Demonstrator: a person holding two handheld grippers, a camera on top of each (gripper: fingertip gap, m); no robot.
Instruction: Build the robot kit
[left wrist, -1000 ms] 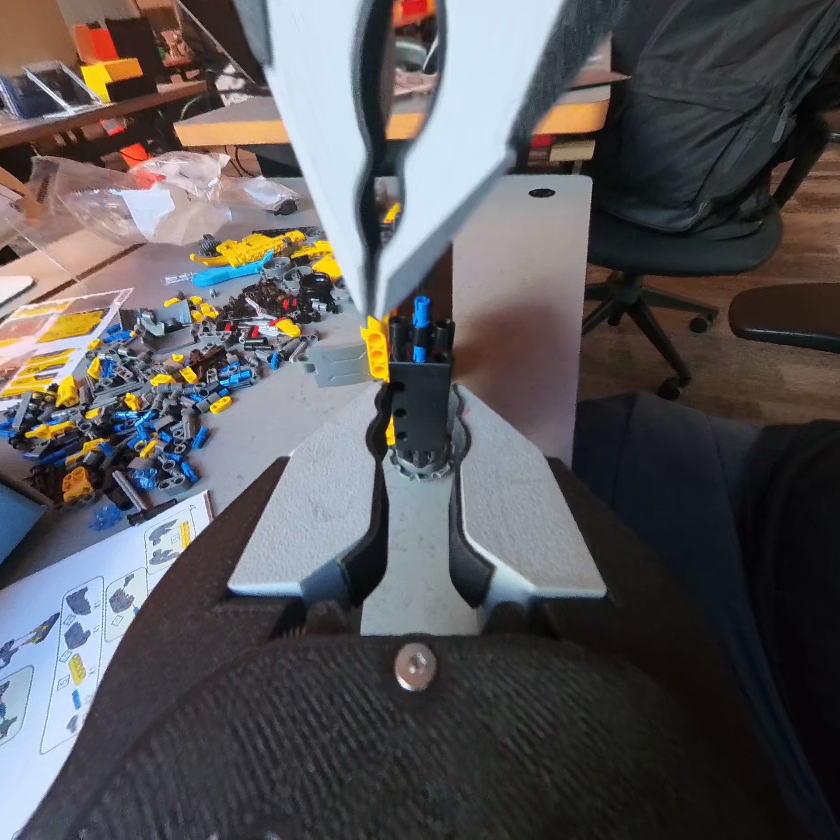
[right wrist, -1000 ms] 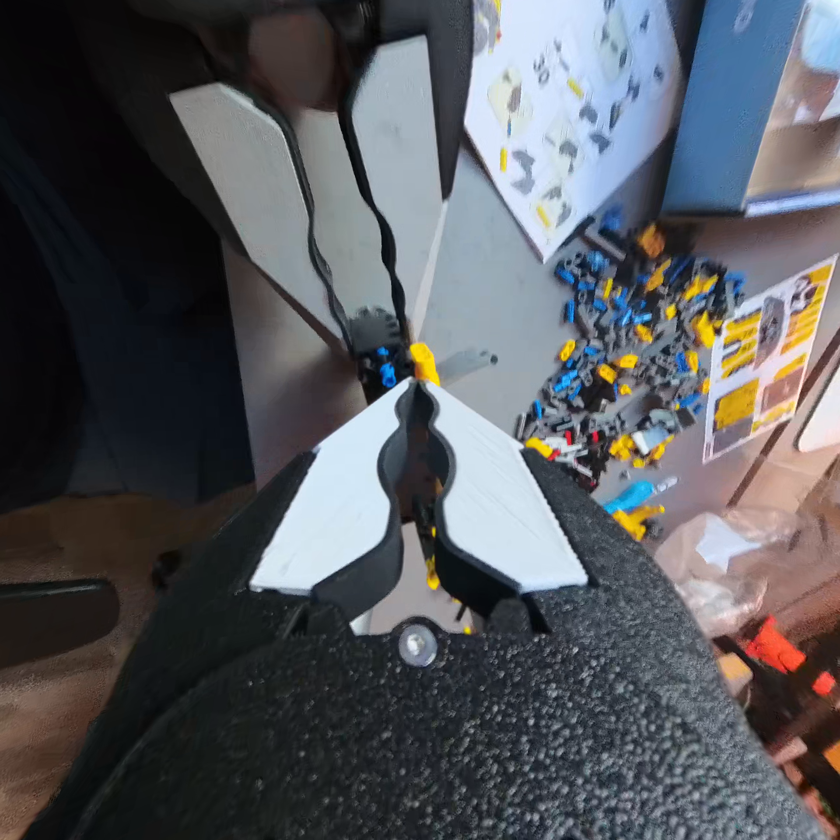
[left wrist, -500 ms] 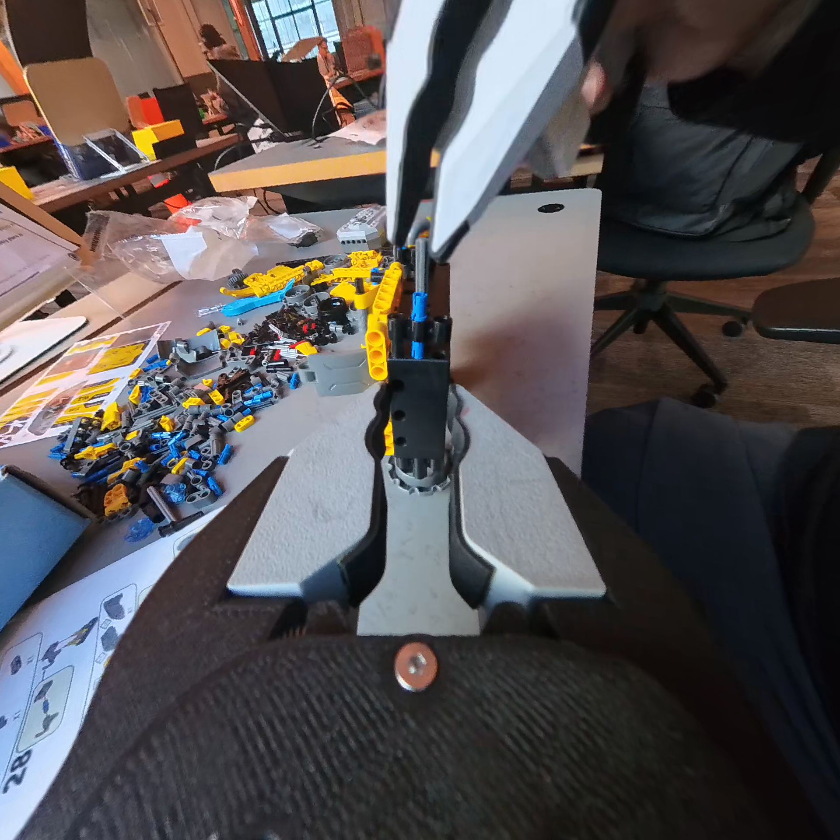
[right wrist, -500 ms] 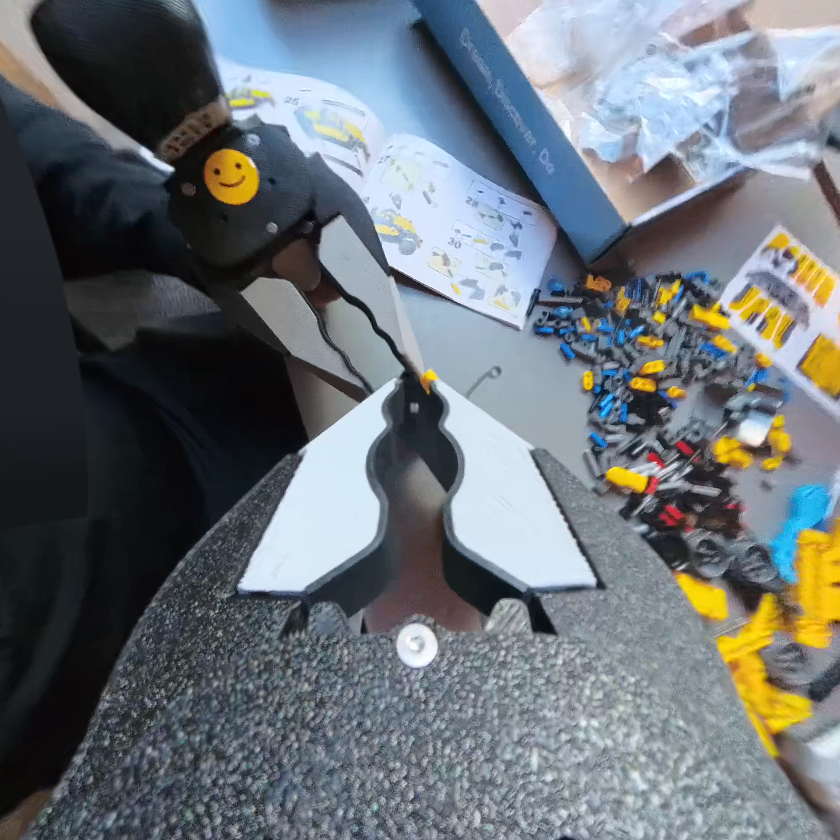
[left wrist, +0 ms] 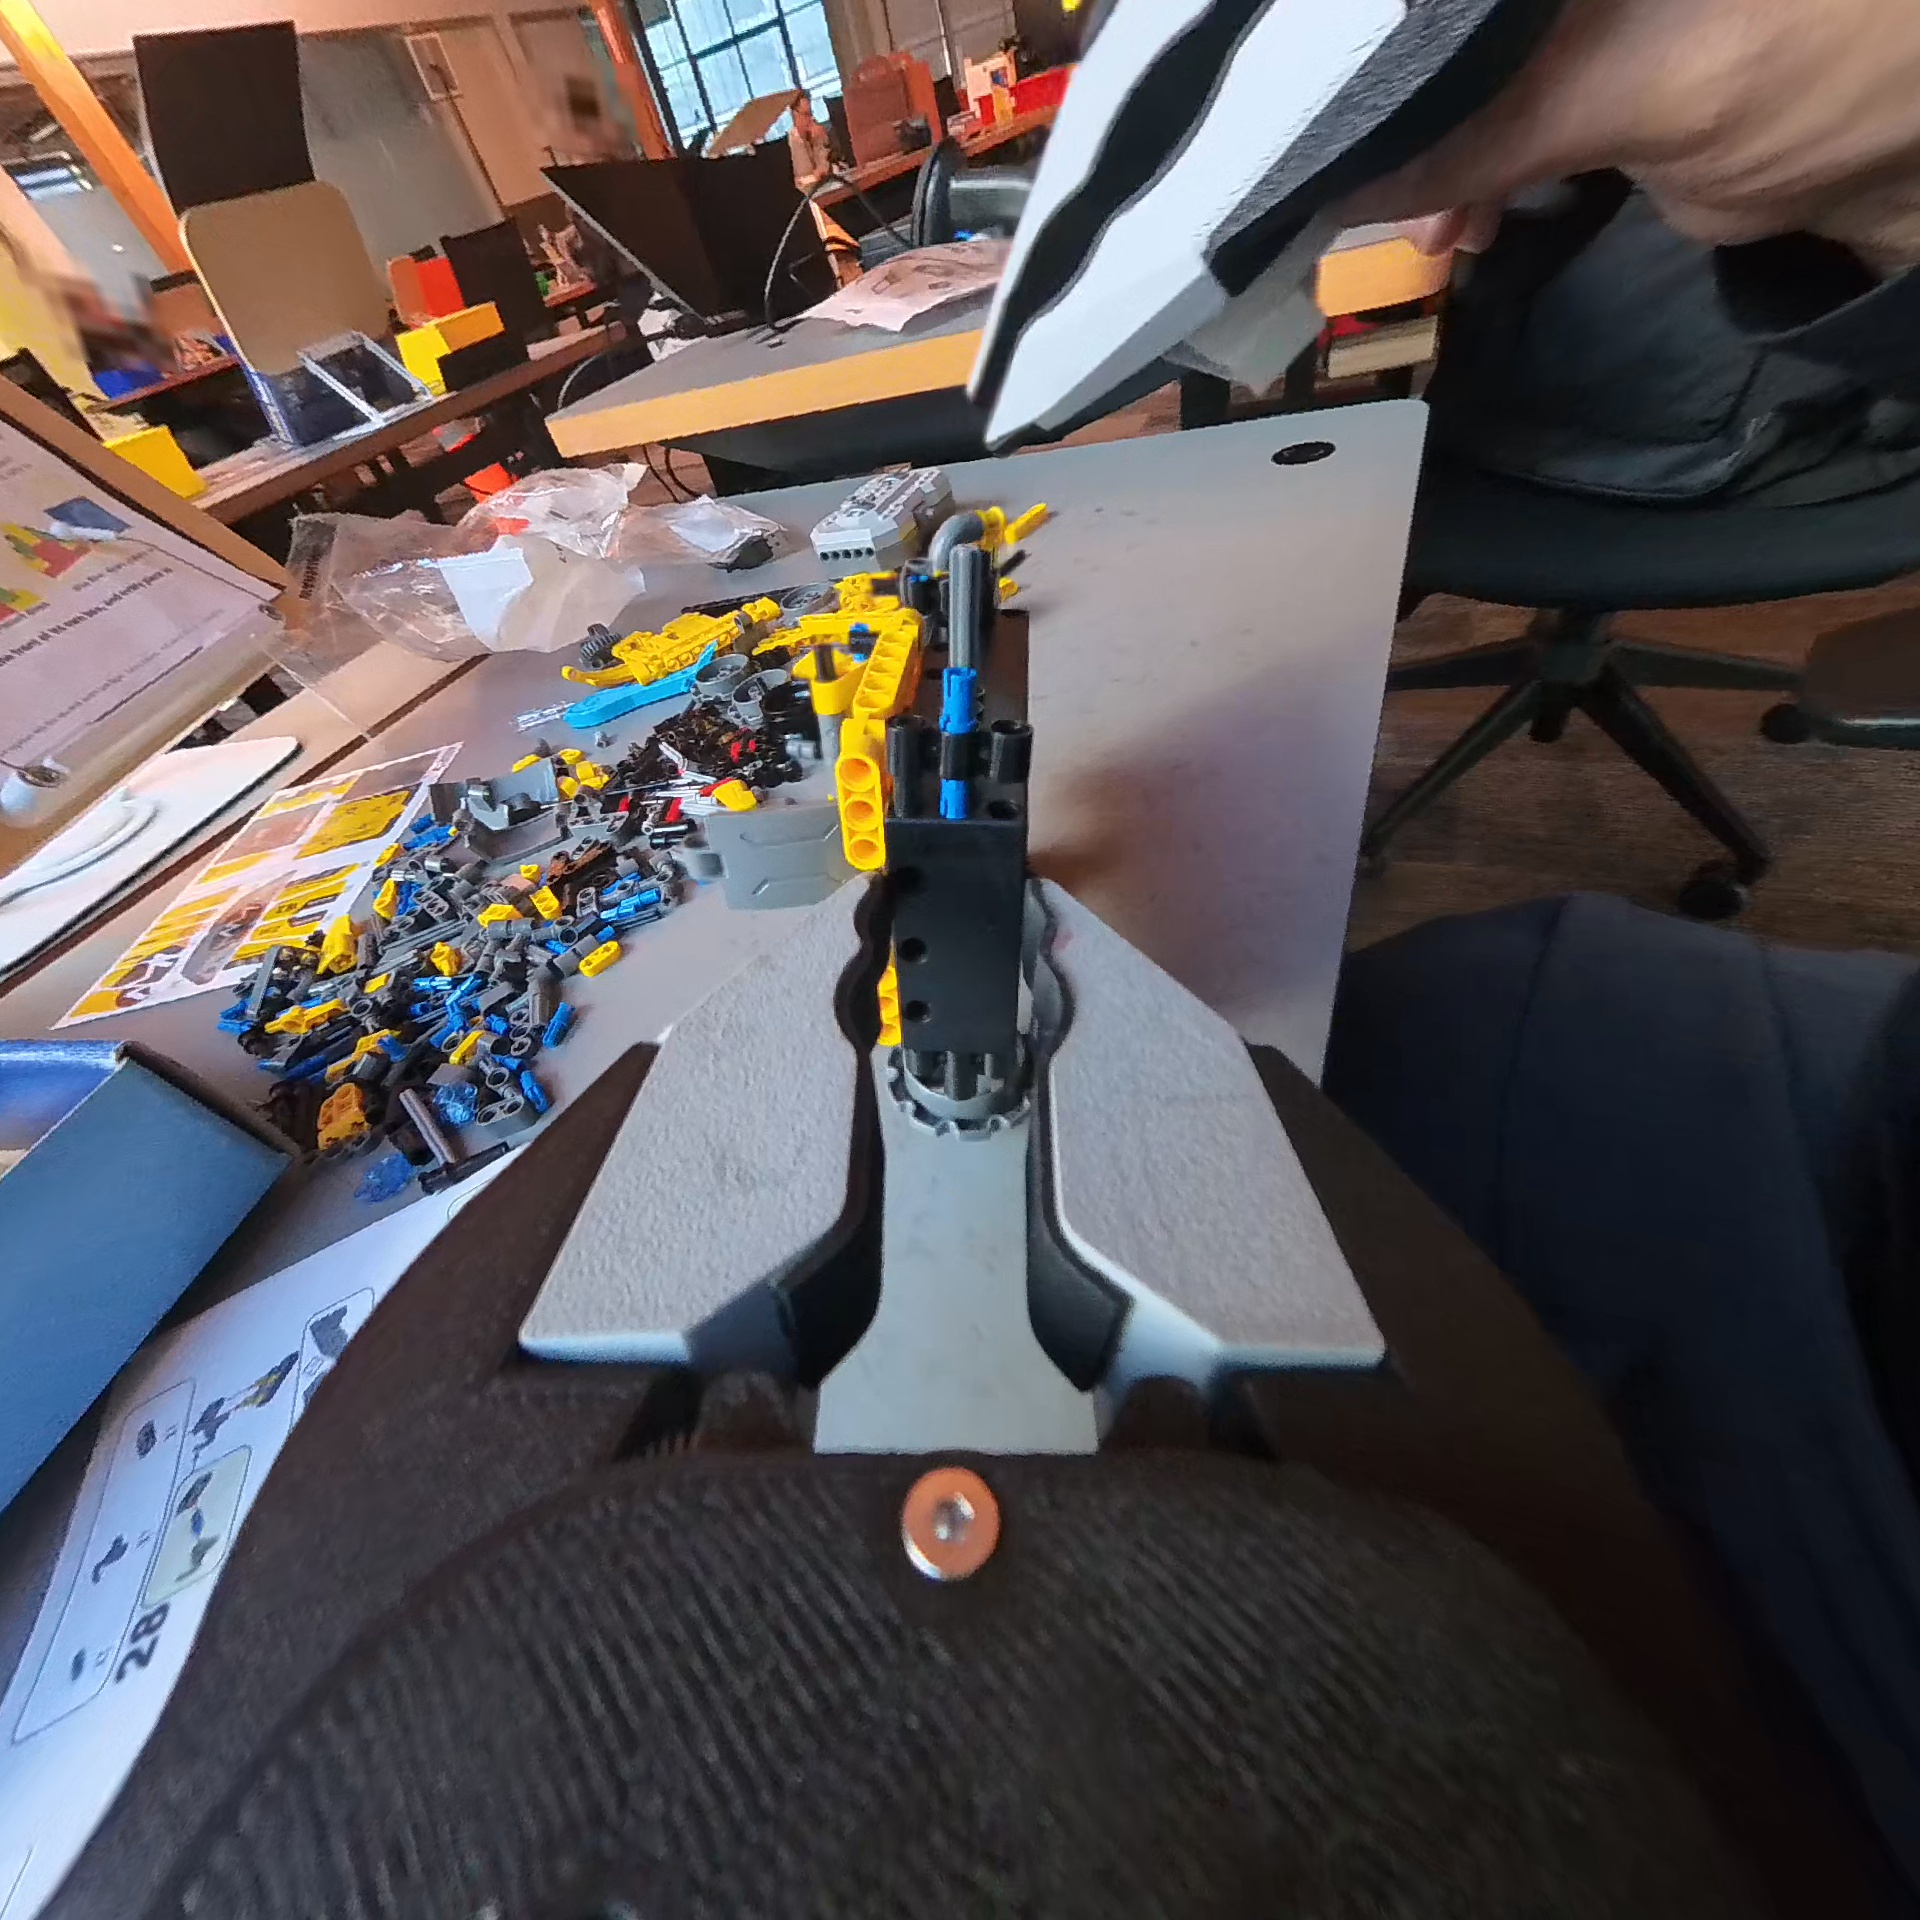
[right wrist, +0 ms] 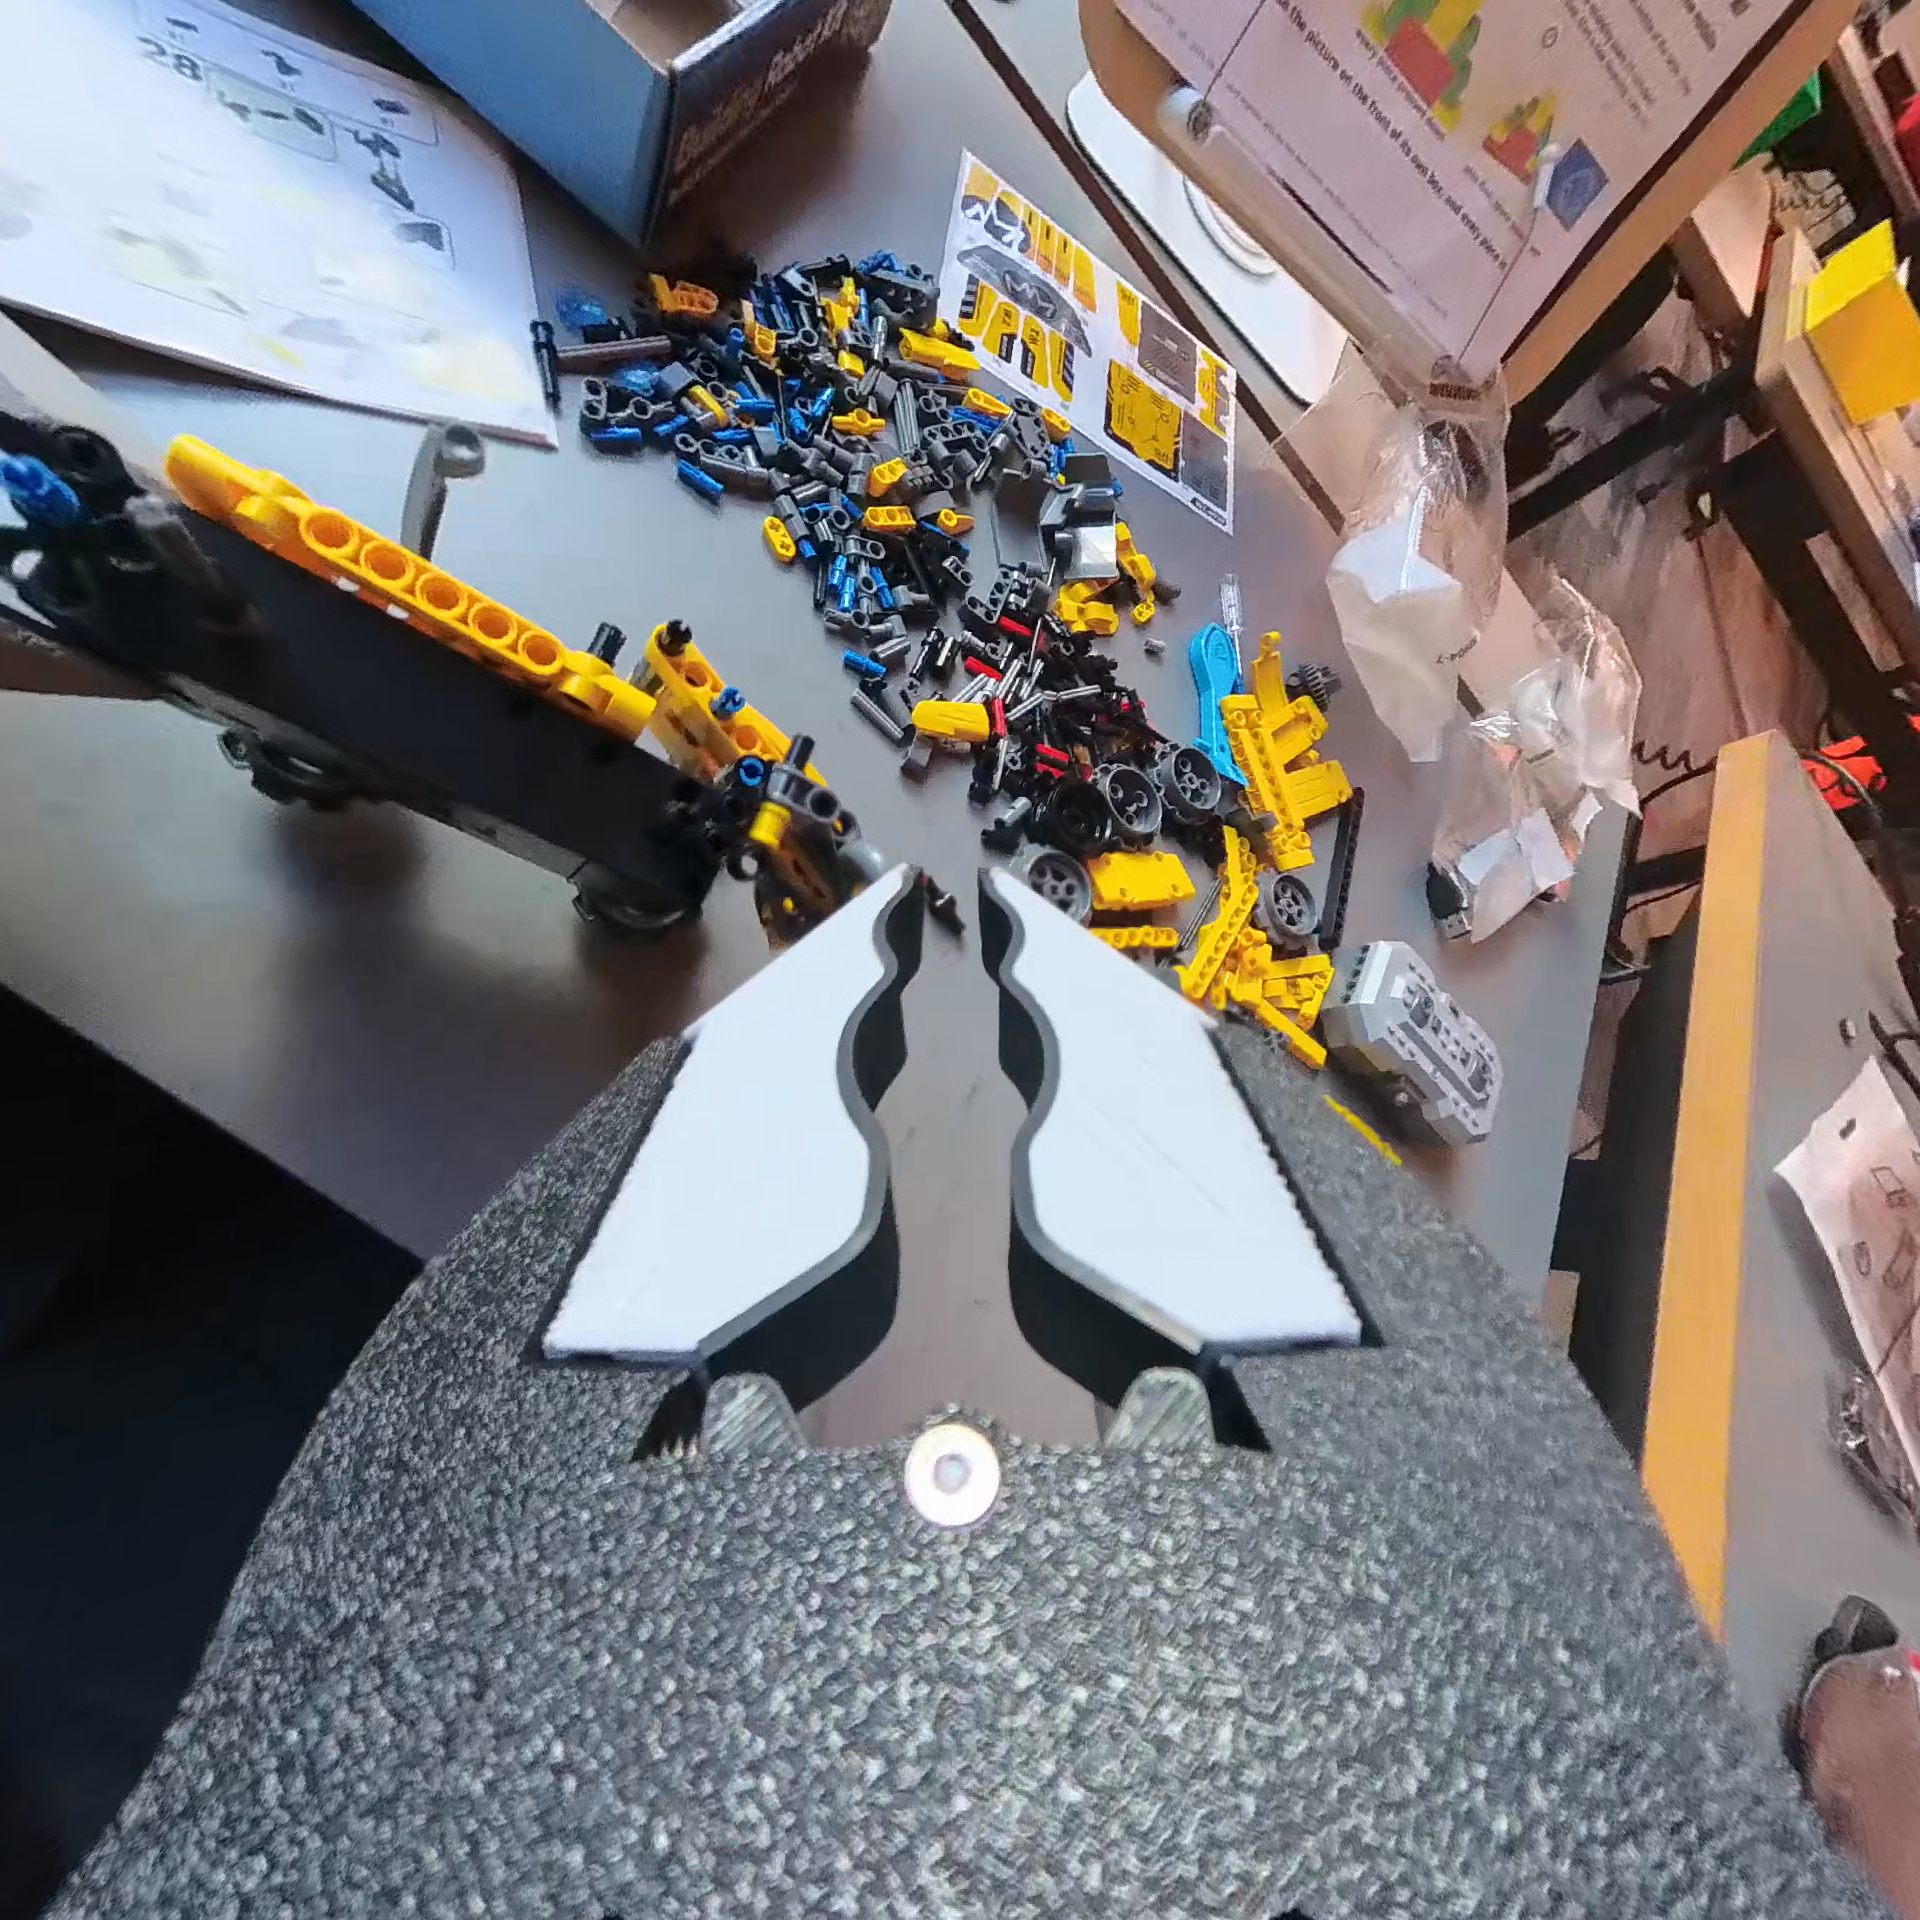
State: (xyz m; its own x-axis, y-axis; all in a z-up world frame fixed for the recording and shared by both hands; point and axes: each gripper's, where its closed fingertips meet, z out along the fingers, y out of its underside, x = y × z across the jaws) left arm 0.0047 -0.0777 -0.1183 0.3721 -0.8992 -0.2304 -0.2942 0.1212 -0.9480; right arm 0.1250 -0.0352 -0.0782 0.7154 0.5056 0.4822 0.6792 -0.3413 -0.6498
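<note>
The left gripper is clamped on the black end of a long brick model, which reaches toward 12 o'clock over the worktop. The model looks light, stiff and snap-jointed; gripping the solid black beam seems safest. The right gripper hangs empty, jaws slightly parted, with loose pieces at 12 o'clock.

A grey desk carries a loose heap of small blue, yellow and dark bricks. Left of the heap lies a yellow sticker sheet, with a blue box and an open instruction booklet nearer. Crumpled clear plastic bags lie at the far side, beside a grey battery box. A black office chair stands to the right.
</note>
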